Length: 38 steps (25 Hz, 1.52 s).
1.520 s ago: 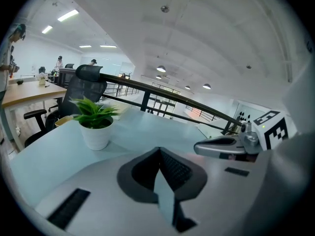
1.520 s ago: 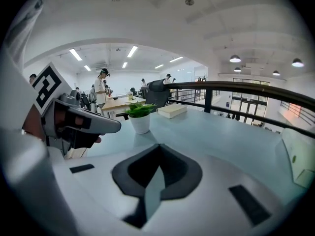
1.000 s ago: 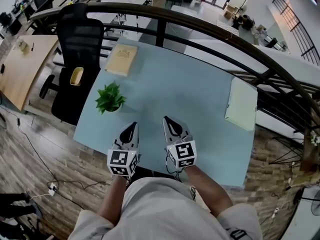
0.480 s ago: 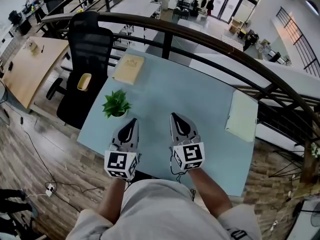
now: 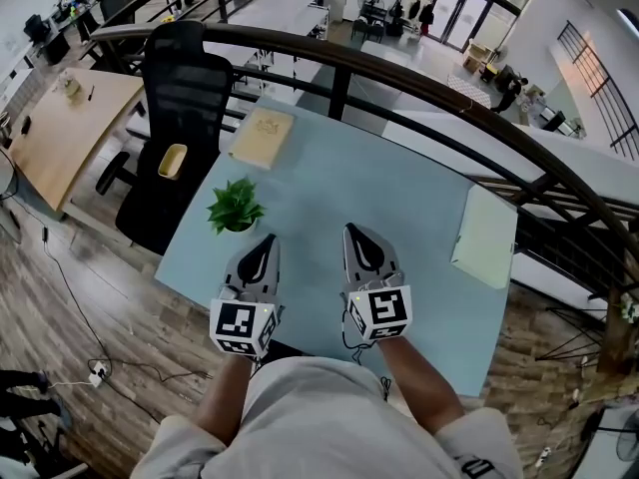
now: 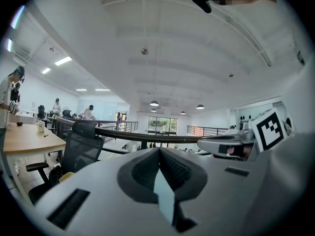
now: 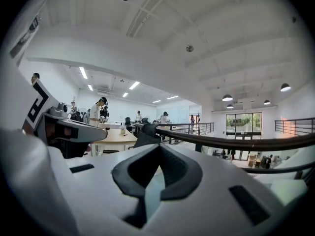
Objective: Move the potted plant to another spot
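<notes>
Small green potted plant [image 5: 236, 208] – upright in a pale pot – near the table's left edge

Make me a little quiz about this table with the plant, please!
1. Pick one: which is nearer the potted plant? A: left gripper. B: right gripper.
2. True or false: the left gripper holds the potted plant.
3. Fill in: the chair beside the table is coloured ____.

Key: 1 A. 2 false; both grippers are shut and empty, and the potted plant stands on the table. 3 black.
</notes>
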Each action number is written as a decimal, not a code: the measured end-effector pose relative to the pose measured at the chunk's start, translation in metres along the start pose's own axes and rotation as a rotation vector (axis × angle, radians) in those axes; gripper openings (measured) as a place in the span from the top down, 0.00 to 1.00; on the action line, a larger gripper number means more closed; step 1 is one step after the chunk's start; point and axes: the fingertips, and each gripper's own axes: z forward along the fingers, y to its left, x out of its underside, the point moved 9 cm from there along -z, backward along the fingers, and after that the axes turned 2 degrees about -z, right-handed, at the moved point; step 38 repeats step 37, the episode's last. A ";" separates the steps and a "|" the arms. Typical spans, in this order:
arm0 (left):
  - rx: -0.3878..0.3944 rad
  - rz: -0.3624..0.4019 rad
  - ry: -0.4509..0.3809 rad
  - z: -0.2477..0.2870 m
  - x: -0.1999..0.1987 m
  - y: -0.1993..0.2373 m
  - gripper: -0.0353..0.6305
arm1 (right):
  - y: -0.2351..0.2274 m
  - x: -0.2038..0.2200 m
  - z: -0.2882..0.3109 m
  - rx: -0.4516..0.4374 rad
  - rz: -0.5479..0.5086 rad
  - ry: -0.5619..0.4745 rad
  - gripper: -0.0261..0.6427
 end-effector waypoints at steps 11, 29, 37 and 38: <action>-0.011 -0.004 0.000 -0.004 0.003 -0.003 0.93 | 0.002 -0.002 -0.001 -0.026 -0.018 -0.004 0.96; -0.038 -0.015 -0.003 -0.018 0.007 0.008 0.93 | 0.016 -0.008 0.002 -0.019 -0.045 -0.012 0.96; -0.035 -0.014 -0.002 -0.020 0.008 0.013 0.93 | 0.023 -0.008 0.006 -0.025 -0.045 -0.010 0.96; -0.035 -0.014 -0.002 -0.020 0.008 0.013 0.93 | 0.023 -0.008 0.006 -0.025 -0.045 -0.010 0.96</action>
